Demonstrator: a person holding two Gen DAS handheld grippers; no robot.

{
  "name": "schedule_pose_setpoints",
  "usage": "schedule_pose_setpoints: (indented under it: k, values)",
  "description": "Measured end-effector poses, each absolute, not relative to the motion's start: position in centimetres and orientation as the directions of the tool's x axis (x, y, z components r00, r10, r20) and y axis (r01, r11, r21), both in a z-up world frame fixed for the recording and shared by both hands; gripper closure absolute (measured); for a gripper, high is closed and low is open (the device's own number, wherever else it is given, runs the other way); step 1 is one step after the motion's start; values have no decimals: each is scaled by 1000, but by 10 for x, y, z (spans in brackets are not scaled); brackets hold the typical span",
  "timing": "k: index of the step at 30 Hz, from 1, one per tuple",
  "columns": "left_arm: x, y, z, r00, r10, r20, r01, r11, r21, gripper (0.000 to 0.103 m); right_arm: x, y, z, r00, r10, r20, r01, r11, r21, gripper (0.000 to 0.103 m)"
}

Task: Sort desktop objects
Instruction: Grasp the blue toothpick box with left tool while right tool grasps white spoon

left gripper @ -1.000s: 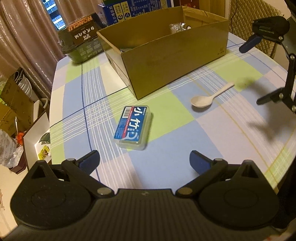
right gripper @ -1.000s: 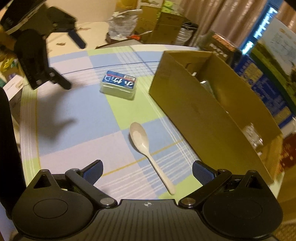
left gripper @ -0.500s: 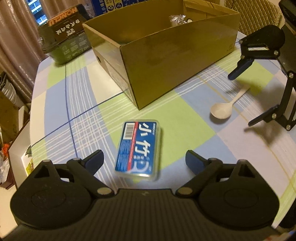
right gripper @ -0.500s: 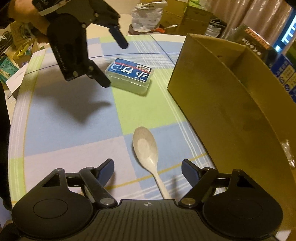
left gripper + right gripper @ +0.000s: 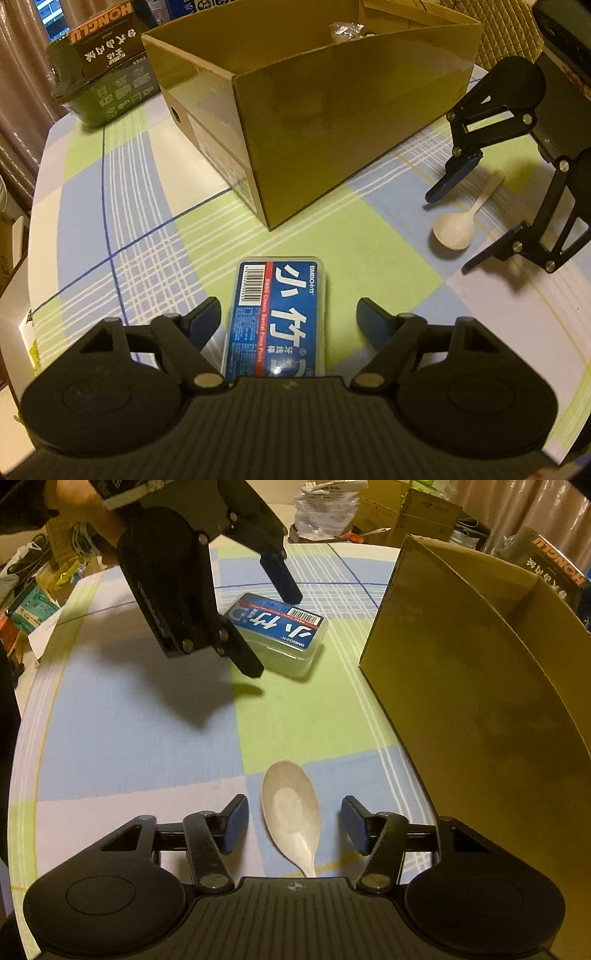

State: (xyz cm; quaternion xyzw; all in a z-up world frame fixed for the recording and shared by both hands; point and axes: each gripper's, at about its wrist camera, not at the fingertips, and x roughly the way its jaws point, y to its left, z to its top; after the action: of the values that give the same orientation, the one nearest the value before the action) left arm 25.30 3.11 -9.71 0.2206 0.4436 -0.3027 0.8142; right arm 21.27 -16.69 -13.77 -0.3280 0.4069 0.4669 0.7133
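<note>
A clear plastic box with a blue label (image 5: pixel 279 314) lies flat on the checked tablecloth (image 5: pixel 155 251). My left gripper (image 5: pixel 288 317) is open and straddles it, one finger on each side, not touching. The box also shows in the right wrist view (image 5: pixel 280 631). A cream plastic spoon (image 5: pixel 291 816) lies bowl-up between the open fingers of my right gripper (image 5: pixel 295 825), low over the table. The spoon (image 5: pixel 460 221) and the right gripper (image 5: pixel 454 221) also show in the left wrist view. An open cardboard box (image 5: pixel 325 99) stands behind both.
A dark printed carton (image 5: pixel 103 70) stands at the table's far left corner. Crumpled plastic (image 5: pixel 345 27) lies inside the cardboard box. Cartons and bags crowd the floor beyond the table edge (image 5: pixel 332 502). Curtains hang behind.
Both grippers have moved forward and down. The left now straddles the blue-label box; the right now has the spoon bowl between its fingers. Both stay open.
</note>
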Motion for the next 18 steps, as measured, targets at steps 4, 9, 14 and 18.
schedule_pose_setpoints:
  k: [4,9,14,18]
  values:
    - [255,31,-101,406,-310,-860,695,716,70,30,215,-166,-137,208,408,-889,-937,344,-61,63]
    - [257,33,-102,382,-330,-863,700,714,37,42,213,-165,-136,210,410,-888,-935,349,-60,70]
    - [253,32,-102,378,-335,-863,695,719,26,50,211,-167,-137,226,405,-886,-918,394,-54,70]
    - [241,28,-102,384,-334,-861,688,726,25,50,208,-171,-136,255,390,-885,-879,474,-44,71]
